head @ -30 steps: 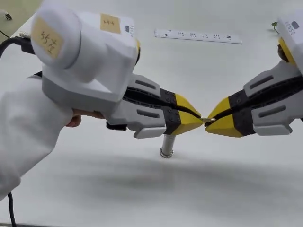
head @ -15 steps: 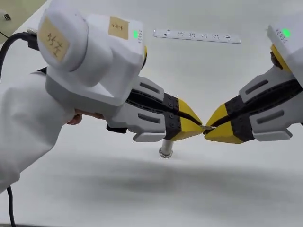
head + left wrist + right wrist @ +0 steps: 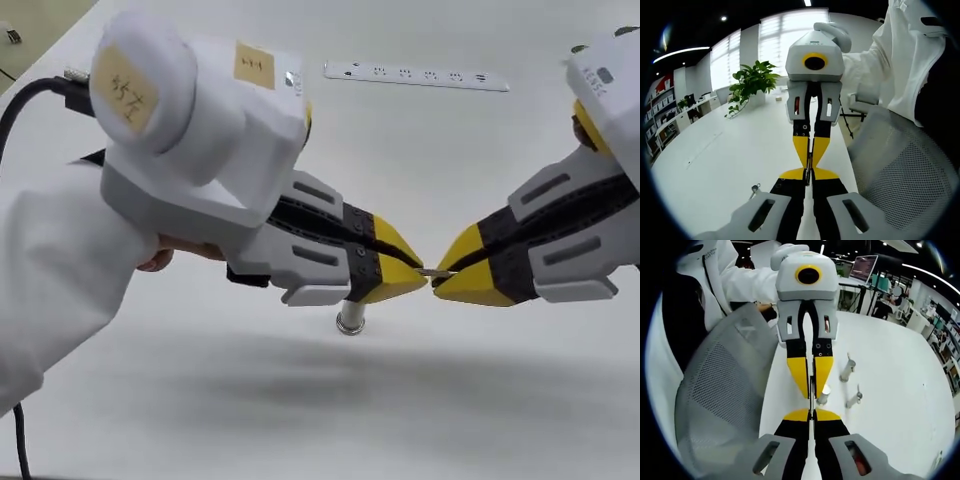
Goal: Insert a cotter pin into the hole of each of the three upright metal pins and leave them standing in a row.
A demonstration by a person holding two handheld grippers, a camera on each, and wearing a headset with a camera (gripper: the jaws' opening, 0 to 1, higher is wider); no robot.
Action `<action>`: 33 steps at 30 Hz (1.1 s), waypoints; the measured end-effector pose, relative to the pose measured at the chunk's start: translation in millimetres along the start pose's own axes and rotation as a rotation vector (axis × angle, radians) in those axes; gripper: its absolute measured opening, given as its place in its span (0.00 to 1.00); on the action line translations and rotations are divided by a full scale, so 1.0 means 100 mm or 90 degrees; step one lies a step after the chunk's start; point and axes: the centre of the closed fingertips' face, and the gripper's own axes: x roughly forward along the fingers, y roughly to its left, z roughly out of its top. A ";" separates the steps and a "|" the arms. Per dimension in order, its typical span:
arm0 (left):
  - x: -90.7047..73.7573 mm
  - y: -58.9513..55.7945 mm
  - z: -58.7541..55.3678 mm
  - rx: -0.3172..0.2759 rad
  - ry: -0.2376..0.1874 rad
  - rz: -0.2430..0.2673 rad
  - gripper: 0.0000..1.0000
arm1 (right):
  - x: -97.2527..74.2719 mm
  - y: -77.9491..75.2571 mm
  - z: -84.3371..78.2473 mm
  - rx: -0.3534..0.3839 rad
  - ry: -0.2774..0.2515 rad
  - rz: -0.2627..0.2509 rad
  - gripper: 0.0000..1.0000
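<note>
My left gripper and right gripper meet tip to tip above the white table, both shut. A thin cotter pin bridges the small gap between their yellow tips, and each seems to pinch one end. Just below the left gripper's jaws stands an upright metal pin. In the right gripper view this metal pin stands beside the tips of my right gripper, with two more metal pins beyond it, each with something thin sticking out of its top. In the left gripper view my left gripper faces the right one.
A white power strip lies at the far side of the table. A grey mesh chair stands at the table's near edge. A potted plant stands at a far corner. A small metal piece lies on the table.
The two grippers' tips have drawn slightly apart, so the cotter pin now shows between them. Both grippers sit a little lower in the picture.
</note>
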 end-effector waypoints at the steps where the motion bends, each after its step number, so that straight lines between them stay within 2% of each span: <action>1: 0.00 0.02 -0.02 -0.005 0.000 0.005 0.04 | 0.00 -0.01 -0.01 0.004 0.001 -0.002 0.00; 5: -0.03 0.09 -0.13 -0.015 0.011 0.027 0.16 | 0.02 -0.05 -0.08 0.019 0.014 -0.009 0.00; 8: -0.06 0.14 -0.22 -0.030 0.019 0.040 0.17 | 0.04 -0.05 -0.12 0.041 0.015 -0.008 0.00; 9: -0.08 0.20 -0.28 -0.033 0.025 0.056 0.17 | 0.05 -0.06 -0.14 0.043 0.017 -0.011 0.00; 12: -0.13 0.28 -0.37 -0.041 0.032 0.072 0.19 | 0.07 -0.08 -0.20 0.048 0.026 -0.018 0.00; 17: -0.17 0.44 -0.48 -0.053 0.033 0.100 0.21 | 0.16 -0.06 -0.25 0.054 0.050 -0.024 0.00; 23: -0.14 0.48 -0.63 -0.063 0.056 0.090 0.21 | 0.28 -0.12 -0.36 0.064 0.058 -0.019 0.00; 28: -0.11 0.47 -0.67 -0.051 0.070 0.078 0.20 | 0.34 -0.17 -0.44 0.082 0.062 -0.028 0.00; 33: -0.07 0.46 -0.69 -0.040 0.079 0.069 0.18 | 0.37 -0.15 -0.45 0.087 0.063 -0.020 0.00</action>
